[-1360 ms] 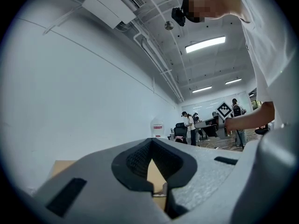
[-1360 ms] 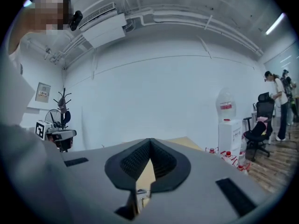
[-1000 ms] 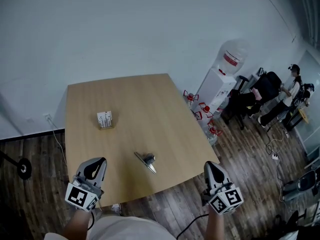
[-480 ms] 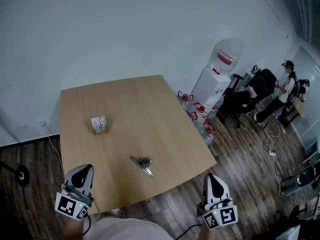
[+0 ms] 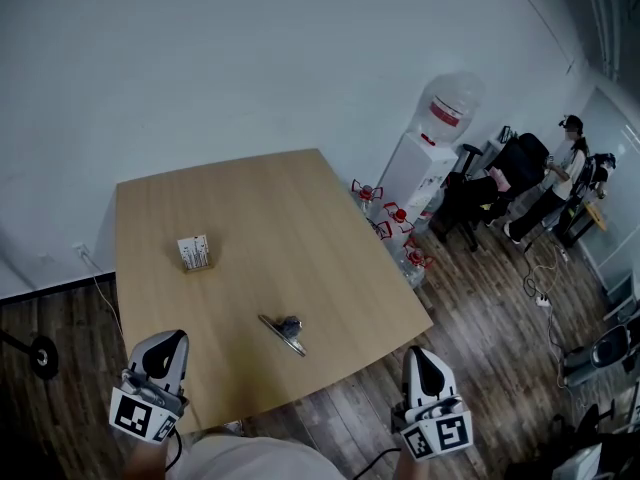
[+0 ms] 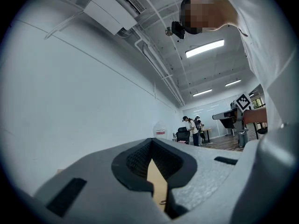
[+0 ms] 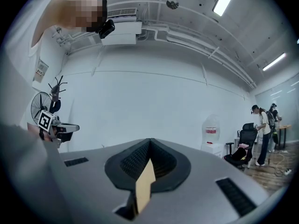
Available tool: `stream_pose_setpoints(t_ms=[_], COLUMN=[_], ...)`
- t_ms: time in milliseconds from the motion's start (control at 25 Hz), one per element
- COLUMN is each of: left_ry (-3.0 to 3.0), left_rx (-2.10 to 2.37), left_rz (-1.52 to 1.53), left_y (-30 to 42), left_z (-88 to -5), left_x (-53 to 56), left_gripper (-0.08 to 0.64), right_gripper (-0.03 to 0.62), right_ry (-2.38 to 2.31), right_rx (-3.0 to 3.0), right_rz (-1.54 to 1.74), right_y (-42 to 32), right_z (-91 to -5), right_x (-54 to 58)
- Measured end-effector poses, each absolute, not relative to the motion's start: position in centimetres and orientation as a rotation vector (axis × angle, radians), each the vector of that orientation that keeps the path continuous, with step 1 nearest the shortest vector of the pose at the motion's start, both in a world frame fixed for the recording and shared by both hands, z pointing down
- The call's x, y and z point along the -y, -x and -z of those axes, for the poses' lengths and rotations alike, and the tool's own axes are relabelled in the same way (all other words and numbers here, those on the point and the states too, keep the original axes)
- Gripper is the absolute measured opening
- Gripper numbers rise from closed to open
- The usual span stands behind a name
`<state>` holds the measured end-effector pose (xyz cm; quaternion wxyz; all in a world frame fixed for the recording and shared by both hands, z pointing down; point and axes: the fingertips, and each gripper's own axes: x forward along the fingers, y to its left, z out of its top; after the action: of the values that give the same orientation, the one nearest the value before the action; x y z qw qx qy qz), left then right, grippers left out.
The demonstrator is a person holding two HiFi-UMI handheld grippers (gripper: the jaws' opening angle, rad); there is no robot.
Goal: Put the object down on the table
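Wooden table with grey object, box

left hand-held gripper grey | right hand-held gripper grey | shirt white

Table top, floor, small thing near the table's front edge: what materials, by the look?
Table: light wood or wood-look laminate, matte; even tan, faint grain.
Floor: dark wood-look planks, slight sheen; plank seams show.
Small thing: likely metal; pale shiny flat strip with a darker lump, too small to be sure.
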<state>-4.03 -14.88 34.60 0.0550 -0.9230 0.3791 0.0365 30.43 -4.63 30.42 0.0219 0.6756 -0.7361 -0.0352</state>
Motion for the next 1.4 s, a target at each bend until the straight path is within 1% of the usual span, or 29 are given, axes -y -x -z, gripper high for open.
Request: stream_pose_setpoints(t_ms=[520, 1400], left_ry=[2.851, 2.837], left_rx=[-1.056, -1.084], left_rz=[-0.111, -0.119], left_y=[1.8, 4.5], left_z=[-35.2, -34.9], left_x=[15.6, 14.9], left_gripper=[0.005, 0.005], right_gripper=[-0.003, -0.003], right_ry=[-2.111, -2.031], right_rx=[2.237, 2.303], right_rz=[0.111, 0.165], right_y=[-30.2, -26.0], right_z=[-30.8, -30.1], right_x=[4.4, 5.5])
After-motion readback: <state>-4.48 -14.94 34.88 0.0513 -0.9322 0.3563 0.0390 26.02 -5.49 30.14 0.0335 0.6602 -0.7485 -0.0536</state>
